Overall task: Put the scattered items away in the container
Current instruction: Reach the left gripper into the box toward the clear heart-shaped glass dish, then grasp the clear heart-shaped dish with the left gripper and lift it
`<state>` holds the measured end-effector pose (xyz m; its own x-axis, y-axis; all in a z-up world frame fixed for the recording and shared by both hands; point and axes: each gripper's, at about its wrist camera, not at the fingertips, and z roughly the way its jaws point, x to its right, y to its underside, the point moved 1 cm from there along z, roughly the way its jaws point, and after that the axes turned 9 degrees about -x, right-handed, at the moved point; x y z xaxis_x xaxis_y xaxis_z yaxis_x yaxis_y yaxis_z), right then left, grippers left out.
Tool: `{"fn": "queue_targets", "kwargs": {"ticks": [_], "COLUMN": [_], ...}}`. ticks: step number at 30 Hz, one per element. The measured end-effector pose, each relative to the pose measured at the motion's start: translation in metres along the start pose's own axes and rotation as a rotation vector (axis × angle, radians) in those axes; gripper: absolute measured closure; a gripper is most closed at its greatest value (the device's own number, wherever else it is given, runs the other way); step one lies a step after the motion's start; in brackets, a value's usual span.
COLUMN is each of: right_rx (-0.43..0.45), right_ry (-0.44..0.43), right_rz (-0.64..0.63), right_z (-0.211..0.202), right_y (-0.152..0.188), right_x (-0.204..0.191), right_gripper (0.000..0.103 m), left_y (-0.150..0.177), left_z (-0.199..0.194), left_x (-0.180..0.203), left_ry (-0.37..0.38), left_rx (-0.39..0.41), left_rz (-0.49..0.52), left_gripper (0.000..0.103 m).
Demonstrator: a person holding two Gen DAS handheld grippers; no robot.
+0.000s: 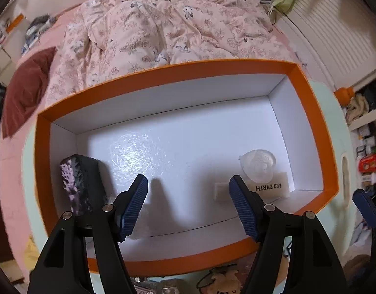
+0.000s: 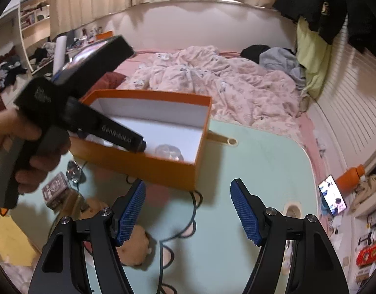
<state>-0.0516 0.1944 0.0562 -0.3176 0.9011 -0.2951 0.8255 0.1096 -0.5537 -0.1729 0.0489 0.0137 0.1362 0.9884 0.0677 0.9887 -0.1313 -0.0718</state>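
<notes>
In the left wrist view my left gripper [image 1: 189, 191] points down into the orange box [image 1: 178, 69], open, with nothing between its blue pads. On the box's white floor lie a dark purple-patterned packet [image 1: 80, 183] at the left and a clear plastic piece on a white "RED EARTH" box [image 1: 264, 174] at the right. A small white block [image 1: 221, 191] lies beside the right finger. In the right wrist view my right gripper [image 2: 188, 191] hangs open over the pale green table [image 2: 261, 171], short of the orange box [image 2: 144, 169]. On the table lie a small patterned card box [image 2: 55, 191] and a brown plush toy [image 2: 136, 245].
A hand [image 2: 14, 147] holds the left gripper's body over the box. A black cable [image 2: 194, 220] loops across the table and a glass piece [image 2: 74, 171] stands by the card box. A lit phone [image 2: 332, 196] and an orange bottle [image 2: 349, 176] sit at the right. The bed with a pink quilt [image 2: 212, 80] lies behind.
</notes>
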Motion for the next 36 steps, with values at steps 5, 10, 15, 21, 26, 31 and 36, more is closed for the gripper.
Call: {"fn": "queue_targets", "kwargs": {"ticks": [5,10,15,21,26,31,36], "right_rx": [-0.008,-0.024,0.000,0.013,0.009,0.010,0.020], "right_ry": [-0.041,-0.065,-0.093,-0.098,-0.123,-0.160,-0.181], "right_rz": [0.015,0.040,0.103,0.180,0.220,0.238,0.237], "right_z": [0.004,0.013,0.014,0.011,0.018,0.022,0.019], "right_y": [-0.021,-0.038,-0.048,-0.050,-0.050,-0.047,-0.044], "right_x": [0.005,0.014,0.030,0.053,0.065,0.071,0.071], "right_gripper": [0.031,0.031,0.031,0.031,0.031,0.031,0.031], "left_y": [-0.006,-0.016,-0.023,-0.029,-0.036,-0.039,-0.033], "left_z": [0.003,0.004,0.002,0.009,0.013,0.015,0.017], "left_x": [-0.005,-0.010,0.000,0.020,0.033,0.047,0.054], "left_ry": [0.039,0.172,0.189,0.256,0.239,0.181,0.091], "left_rx": [-0.036,-0.081,-0.056,-0.117,-0.118,-0.093,-0.060], "left_rz": [0.002,-0.037,-0.002,0.053,0.068,0.099,0.158], "left_gripper": [0.034,0.034,0.034,0.034,0.034,0.034,0.041]}}
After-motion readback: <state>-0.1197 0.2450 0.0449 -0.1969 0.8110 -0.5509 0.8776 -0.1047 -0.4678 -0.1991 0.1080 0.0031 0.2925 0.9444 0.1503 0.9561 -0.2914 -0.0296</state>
